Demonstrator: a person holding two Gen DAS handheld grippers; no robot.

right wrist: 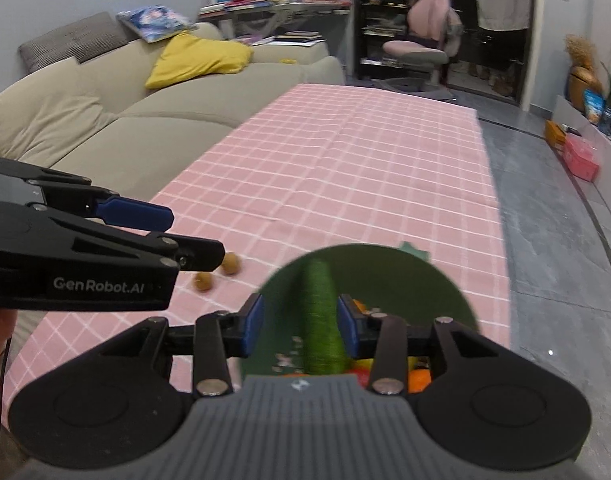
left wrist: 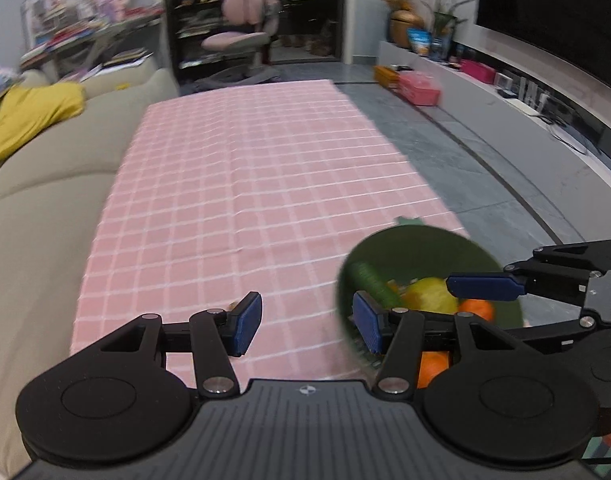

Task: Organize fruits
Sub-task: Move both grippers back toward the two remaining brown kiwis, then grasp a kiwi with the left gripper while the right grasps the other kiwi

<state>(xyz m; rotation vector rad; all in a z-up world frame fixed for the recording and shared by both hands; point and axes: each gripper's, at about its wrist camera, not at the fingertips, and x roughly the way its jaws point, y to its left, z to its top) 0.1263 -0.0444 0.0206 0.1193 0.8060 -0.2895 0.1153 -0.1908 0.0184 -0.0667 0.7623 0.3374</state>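
Observation:
A dark green bowl [left wrist: 501,312] sits at the near right of the pink checked tablecloth [left wrist: 241,168]. It holds a green cucumber [left wrist: 375,280], a yellow lemon [left wrist: 431,294] and oranges [left wrist: 477,308]. My left gripper [left wrist: 307,322] is open and empty, just left of the bowl. My right gripper [right wrist: 301,326] is open, its pads either side of the cucumber [right wrist: 321,316] over the bowl [right wrist: 445,292], apart from it. Two small brown fruits [right wrist: 217,274] lie on the cloth left of the bowl.
A beige sofa [right wrist: 117,120] with a yellow cushion [right wrist: 197,60] runs along the table's left side. Grey floor [left wrist: 485,160] lies to the right, with a low TV bench and boxes [left wrist: 419,88]. A pink chair [left wrist: 241,28] stands beyond the table's far end.

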